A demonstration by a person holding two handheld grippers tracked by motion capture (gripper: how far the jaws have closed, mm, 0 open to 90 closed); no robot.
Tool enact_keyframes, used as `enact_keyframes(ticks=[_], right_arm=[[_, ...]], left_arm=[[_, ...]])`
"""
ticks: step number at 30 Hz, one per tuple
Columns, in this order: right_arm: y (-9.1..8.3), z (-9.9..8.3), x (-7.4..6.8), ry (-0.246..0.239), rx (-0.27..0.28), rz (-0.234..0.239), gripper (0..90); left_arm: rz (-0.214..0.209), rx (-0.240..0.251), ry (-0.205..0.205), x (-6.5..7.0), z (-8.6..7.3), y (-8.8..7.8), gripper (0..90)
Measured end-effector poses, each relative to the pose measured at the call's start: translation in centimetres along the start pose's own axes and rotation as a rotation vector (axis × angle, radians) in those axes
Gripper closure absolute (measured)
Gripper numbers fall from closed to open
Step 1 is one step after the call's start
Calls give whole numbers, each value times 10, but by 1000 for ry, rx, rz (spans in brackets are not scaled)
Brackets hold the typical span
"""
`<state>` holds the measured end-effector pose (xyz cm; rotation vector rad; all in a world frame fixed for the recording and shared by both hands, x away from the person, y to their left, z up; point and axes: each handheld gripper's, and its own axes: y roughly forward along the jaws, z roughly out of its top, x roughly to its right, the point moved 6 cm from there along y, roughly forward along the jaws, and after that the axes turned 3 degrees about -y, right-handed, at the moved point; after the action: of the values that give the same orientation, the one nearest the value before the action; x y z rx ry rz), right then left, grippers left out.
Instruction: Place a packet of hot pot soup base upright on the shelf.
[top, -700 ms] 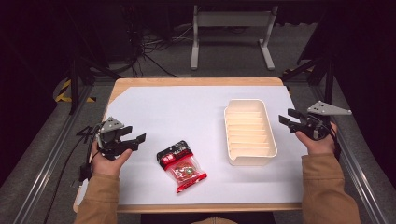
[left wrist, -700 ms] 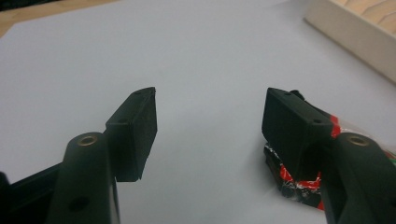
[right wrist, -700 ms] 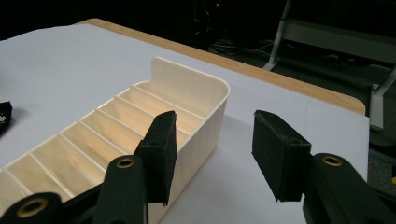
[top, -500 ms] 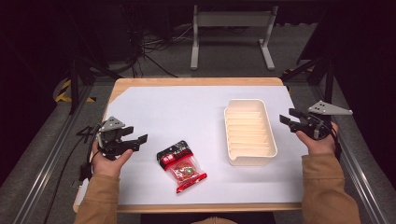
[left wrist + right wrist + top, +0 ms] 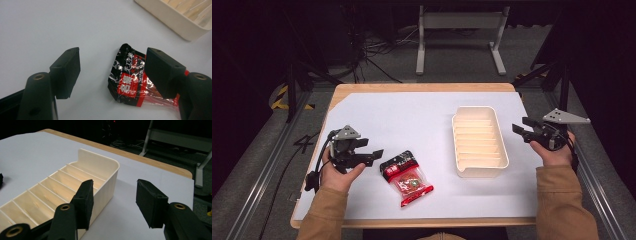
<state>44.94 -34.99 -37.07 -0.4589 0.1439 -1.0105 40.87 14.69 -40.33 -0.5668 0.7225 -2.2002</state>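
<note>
— Snack packet (image 5: 406,176), red and black, lies flat on the white sheet in the lower middle of the high view, untouched. What has changed?

— The left gripper (image 5: 373,155) has crept rightward toward it over the last half second. Its jaws stand apart, tips just beside the packet's upper-left corner, not yet around it.

— And from the gripper's own camera?

— In the left gripper view the packet (image 5: 132,80) sits low and right of centre, between the two open jaws but leaning toward the right one, which overlaps its red end.

— The other hand?

— The right gripper (image 5: 524,129) has barely shifted; it hangs at the right edge of the frame, jaws parted, just beside the cream tray (image 5: 499,145). In the right gripper view the tray's (image 5: 110,173) slatted compartments run off to the lower left, and all that can be seen of them is bare.

— So what does it mean?

— My reading: the pick is opening. The left hand is lining up on the packet, likely bound for the tray, which stands well apart to the right.
</note>
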Motion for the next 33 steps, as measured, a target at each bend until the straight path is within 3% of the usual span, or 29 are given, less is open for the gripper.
enact_keyframes(ticks=[7, 16, 19, 24, 33], right_arm=[[1, 0, 1, -5, -5, -1, 476], [6, 0, -3, -9, -17, 23, 441], [6, 0, -3, -3, -15, 25, 435], [8, -1, -4, -6, -22, 27, 430], [11, -2, -7, -18, -40, 32, 423]], left_arm=[[-16, -88, 15, 7, -7, 16, 339], [-29, -195, 3, 1, -21, 31, 372], [-59, -233, -34, 1, -26, 36, 402], [-71, -248, -64, -2, -29, 39, 422], [-145, -276, -139, -5, -36, 49, 484]])
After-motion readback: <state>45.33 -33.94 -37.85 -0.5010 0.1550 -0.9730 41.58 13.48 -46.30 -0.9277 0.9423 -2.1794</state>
